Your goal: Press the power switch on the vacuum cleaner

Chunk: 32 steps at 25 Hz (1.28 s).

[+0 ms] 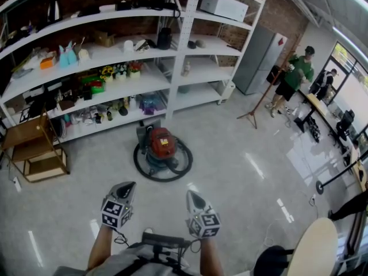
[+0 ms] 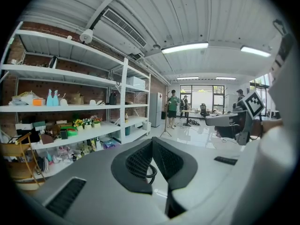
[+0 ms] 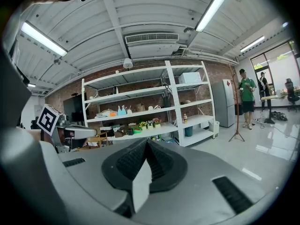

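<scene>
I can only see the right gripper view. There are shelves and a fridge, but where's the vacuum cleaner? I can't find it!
Observer: The head view shows it. A red vacuum cleaner stands on the floor in front of the shelves.
Operator: Is anything around it?
Observer: Yes, its black hose lies in a ring around it.
Operator: Is my other gripper holding something?
Observer: No. In the left gripper view, the left gripper has its jaws together with nothing between them.
</scene>
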Tool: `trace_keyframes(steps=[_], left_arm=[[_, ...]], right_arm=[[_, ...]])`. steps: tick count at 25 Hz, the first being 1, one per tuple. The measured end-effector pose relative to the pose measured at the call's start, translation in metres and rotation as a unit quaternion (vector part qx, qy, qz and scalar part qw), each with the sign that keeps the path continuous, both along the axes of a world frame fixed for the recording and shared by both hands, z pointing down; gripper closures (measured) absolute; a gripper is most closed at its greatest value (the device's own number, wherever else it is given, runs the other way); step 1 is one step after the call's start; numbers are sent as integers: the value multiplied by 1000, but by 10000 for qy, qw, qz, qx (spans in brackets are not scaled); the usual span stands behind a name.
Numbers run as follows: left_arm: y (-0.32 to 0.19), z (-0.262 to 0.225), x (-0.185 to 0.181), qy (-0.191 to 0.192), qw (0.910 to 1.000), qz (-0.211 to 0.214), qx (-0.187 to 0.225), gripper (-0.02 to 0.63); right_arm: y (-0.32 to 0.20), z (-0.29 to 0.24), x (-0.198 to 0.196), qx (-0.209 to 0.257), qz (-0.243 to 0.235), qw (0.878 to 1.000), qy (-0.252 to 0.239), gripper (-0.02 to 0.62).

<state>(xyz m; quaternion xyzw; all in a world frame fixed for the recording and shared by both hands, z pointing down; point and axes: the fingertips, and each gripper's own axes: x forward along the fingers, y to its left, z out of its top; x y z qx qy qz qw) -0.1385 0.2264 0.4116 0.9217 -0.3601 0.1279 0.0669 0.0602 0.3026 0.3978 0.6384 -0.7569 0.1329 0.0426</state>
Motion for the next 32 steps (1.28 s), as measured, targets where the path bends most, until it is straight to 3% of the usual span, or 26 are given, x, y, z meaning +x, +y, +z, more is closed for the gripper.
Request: trace_keyframes(steps=[17,32], left_arm=[[-79,-4,-14,16,9999,133,85,600],[-114,-2,-20,44,9999,11,111,600]], right_arm=[[-80,-5,-24,36,43,10000,26,583],[-120,-4,-32,58,-139,9999,68,583]])
